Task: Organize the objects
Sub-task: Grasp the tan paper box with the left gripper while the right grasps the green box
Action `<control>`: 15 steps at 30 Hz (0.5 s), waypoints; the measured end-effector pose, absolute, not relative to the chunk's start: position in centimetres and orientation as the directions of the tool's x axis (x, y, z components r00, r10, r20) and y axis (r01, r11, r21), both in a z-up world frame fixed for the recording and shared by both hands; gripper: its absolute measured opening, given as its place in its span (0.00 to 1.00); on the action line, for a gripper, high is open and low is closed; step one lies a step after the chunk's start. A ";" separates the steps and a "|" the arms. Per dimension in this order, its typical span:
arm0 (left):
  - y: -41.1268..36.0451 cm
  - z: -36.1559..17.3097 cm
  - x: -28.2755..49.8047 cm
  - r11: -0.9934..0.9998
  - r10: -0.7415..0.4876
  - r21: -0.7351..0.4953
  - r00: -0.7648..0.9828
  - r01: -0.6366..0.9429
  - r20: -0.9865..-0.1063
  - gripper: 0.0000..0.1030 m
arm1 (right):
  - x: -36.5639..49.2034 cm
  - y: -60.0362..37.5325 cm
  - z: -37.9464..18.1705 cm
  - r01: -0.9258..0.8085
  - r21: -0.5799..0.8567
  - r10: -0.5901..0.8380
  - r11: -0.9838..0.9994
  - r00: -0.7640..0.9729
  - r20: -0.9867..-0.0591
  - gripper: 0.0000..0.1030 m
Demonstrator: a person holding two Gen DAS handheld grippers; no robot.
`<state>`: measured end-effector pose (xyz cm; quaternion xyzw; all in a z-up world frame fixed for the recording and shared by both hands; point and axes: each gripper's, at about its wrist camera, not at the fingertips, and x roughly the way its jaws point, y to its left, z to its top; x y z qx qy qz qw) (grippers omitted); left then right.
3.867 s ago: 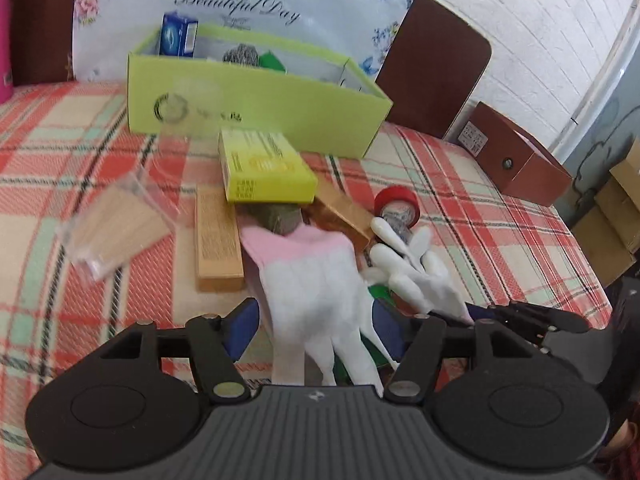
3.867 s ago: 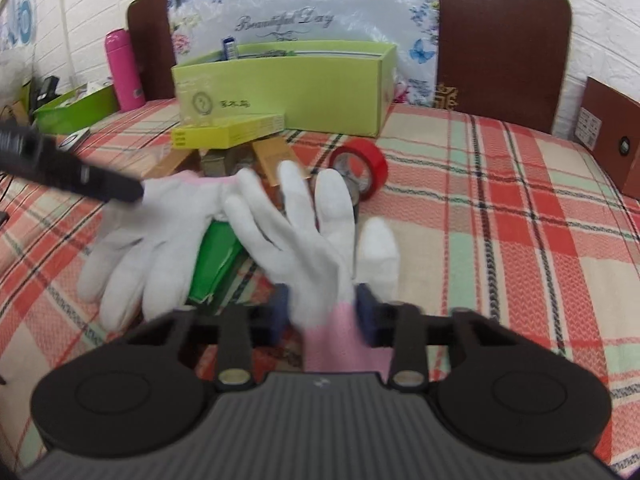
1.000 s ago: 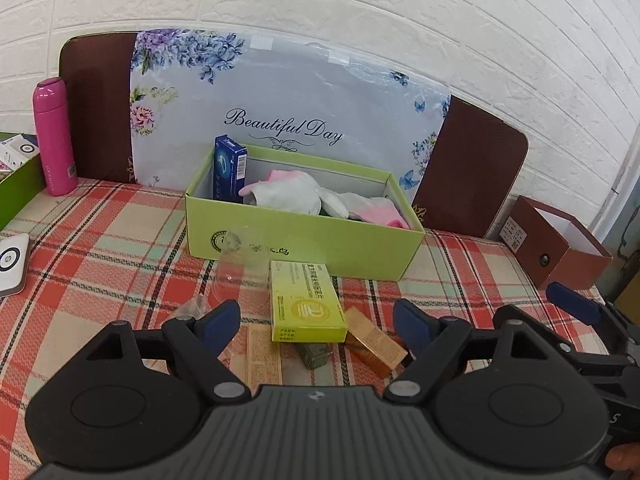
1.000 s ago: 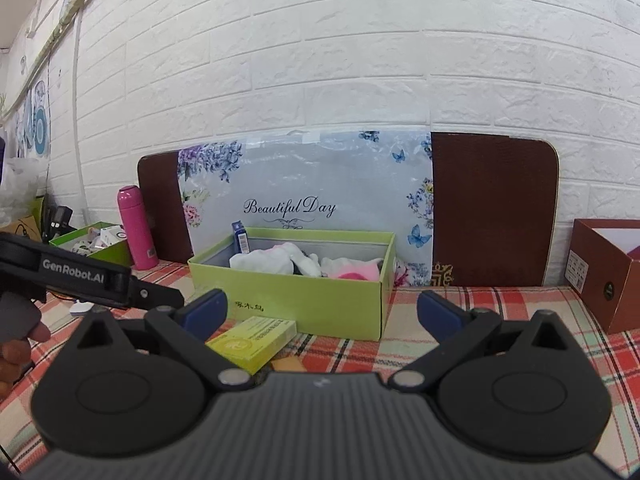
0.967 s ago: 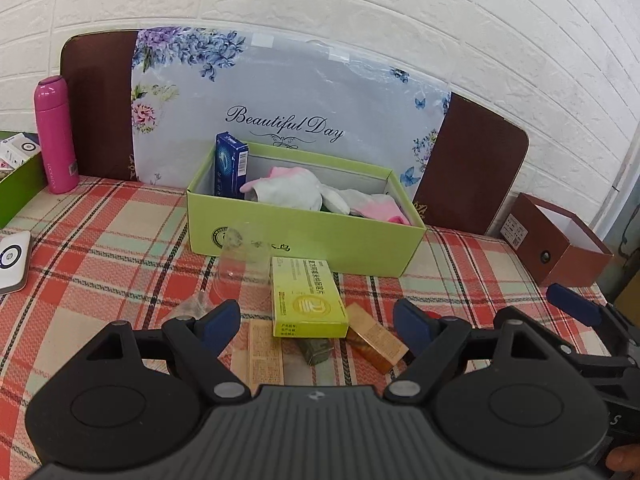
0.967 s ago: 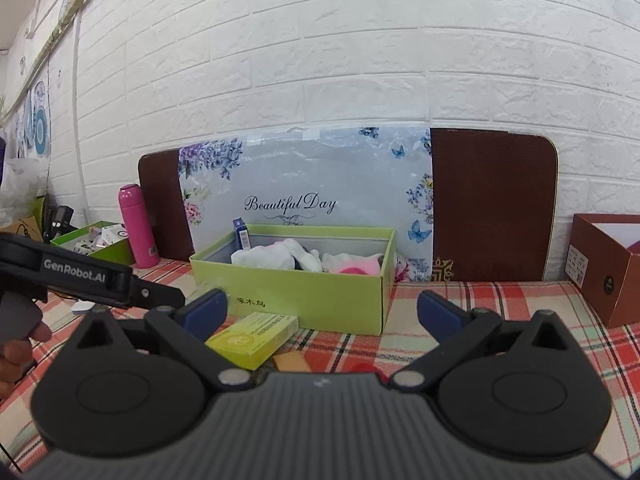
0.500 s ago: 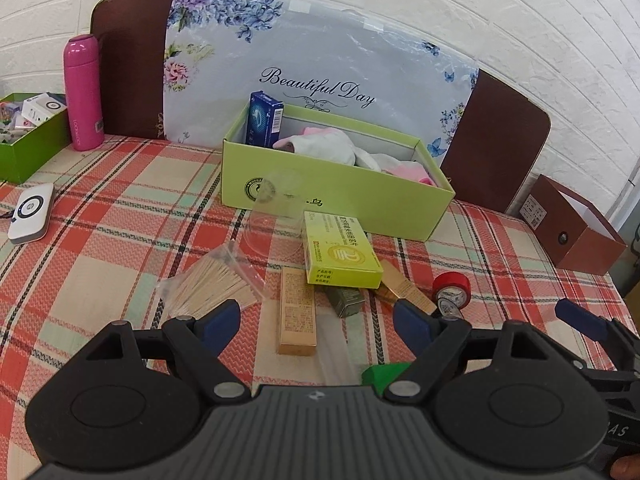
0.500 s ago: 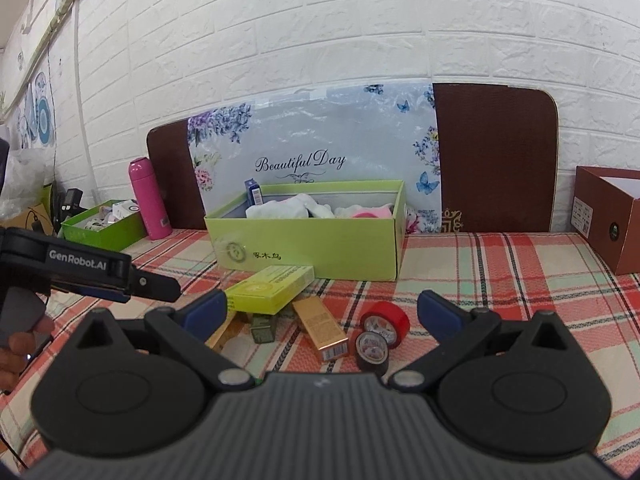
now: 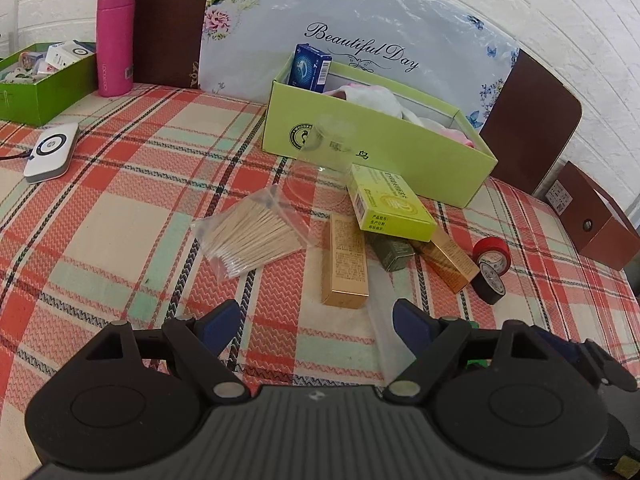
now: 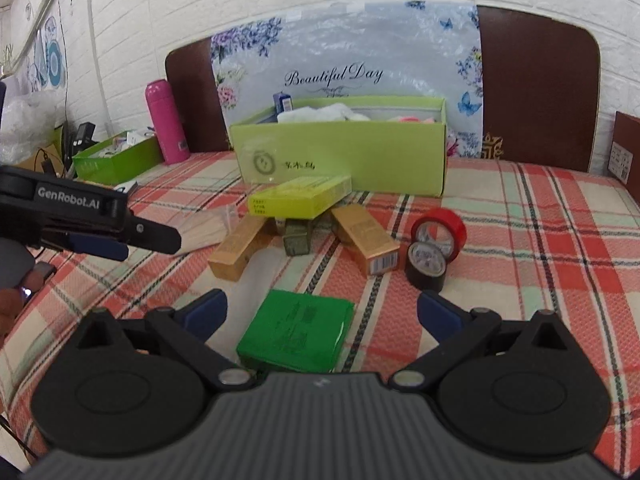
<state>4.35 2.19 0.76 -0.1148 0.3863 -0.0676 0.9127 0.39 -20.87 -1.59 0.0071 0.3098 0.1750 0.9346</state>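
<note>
- While both of your grippers hang empty over the plaid tabletop (image 9: 100,216), you are between picks: the sorting looks partly done, with much clutter left to move.
- Your destination, by my reading, is the lime-green box (image 9: 400,148) at the far side; white and pink cloth already lies inside it, and a blue carton (image 9: 310,68) stands upright in its left corner.
- Your left gripper (image 9: 316,318) is spread wide with nothing between its blue pads, hovering above bare cloth just short of the left gold box (image 9: 344,264).
- Your right gripper (image 10: 322,314) is equally wide open, and the flat green packet (image 10: 296,330) lies directly between and below its fingers, the nearest thing to take.
- Next comes the yellow-green carton (image 9: 388,204), propped on a small dark olive box (image 9: 390,254) and a second gold box (image 9: 450,258); lifting it may shift what sits beneath.
- Left of that pile you have a clear bag of wooden sticks (image 9: 252,236), and a clear plastic cup (image 9: 326,156) lies against the lime-green box front.
- Smallest are the red tape roll (image 10: 440,232) and the black tape roll (image 10: 426,266), touching each other at the right.
- For the next move, I judge you should lower the right gripper squarely over the green packet and close on its side edges; it is thin, so go low.
</note>
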 end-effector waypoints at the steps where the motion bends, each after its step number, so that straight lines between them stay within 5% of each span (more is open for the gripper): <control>1: 2.2 0.5 4.4 0.963 -0.216 -0.266 0.690 0.036 -0.690 0.84 | 0.6 -20.6 -2.1 -0.320 0.123 0.329 0.939 0.738 -0.590 1.00; 9: 1.5 -1.5 6.3 0.962 -0.236 -0.265 0.698 0.069 -0.676 0.84 | 1.1 -20.2 -4.1 -0.277 0.133 0.298 0.952 0.722 -0.624 0.96; 15: 0.6 -1.7 8.9 0.951 -0.267 -0.297 0.709 0.084 -0.653 0.82 | 1.0 -21.5 -3.9 -0.238 0.136 0.270 0.962 0.743 -0.612 0.67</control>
